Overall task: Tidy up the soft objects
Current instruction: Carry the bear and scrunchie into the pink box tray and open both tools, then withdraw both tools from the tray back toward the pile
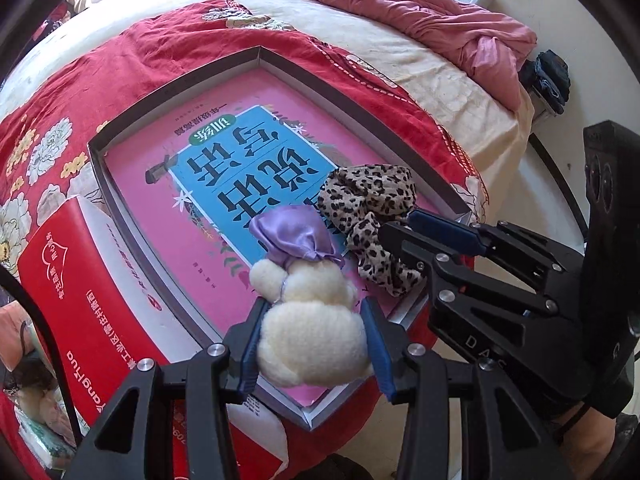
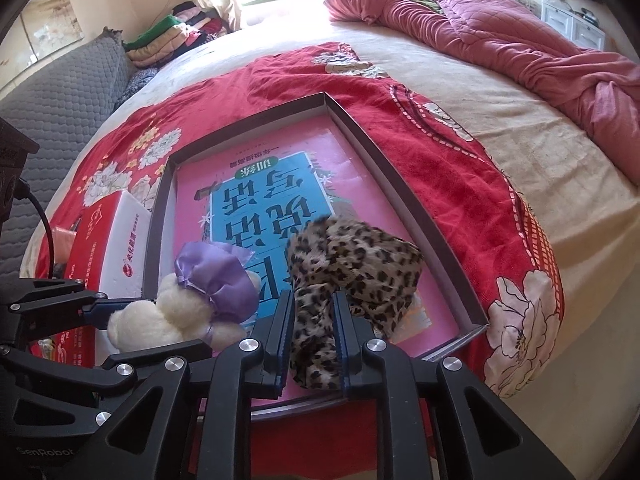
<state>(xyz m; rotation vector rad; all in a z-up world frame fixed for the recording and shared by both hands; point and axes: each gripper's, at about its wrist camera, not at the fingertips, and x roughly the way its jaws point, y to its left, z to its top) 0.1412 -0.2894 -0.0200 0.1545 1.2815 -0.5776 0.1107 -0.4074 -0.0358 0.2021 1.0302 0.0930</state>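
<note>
The left gripper [image 1: 316, 344] pinches a cream-white fluffy plush toy with a shiny purple satin cap [image 1: 308, 312] across its round lower body, 1 blue-padded finger on each side, the pile bulging slightly between them. The grip sits low on the body, probably so the capped head points forward into the shallow grey-walled cardboard tray [image 1: 256, 54] and can touch down first. The right gripper [image 2: 314, 320] has its 2 fingers pressed close on a narrow waist of a leopard-print fabric scrunchie [image 2: 352, 264]; the rest of the cloth puffs out loose ahead of the pads, which suits a limp item that would slip from a wider hold.

Both soft things are over the near end of the tray, just beside each other, the plush to the left of the scrunchie. Whether they rest on the pink book with a blue title panel [image 1: 224, 168] lining the tray floor or hang a little above it, I cannot tell. The tray lies on a red floral bedspread [image 1: 80, 92], with a red and white carton [image 1: 80, 280] against its left wall.

In my judgement this is the placing step: both items look set to be released inside the tray, and opening too early could let the plush roll toward the near rim.
</note>
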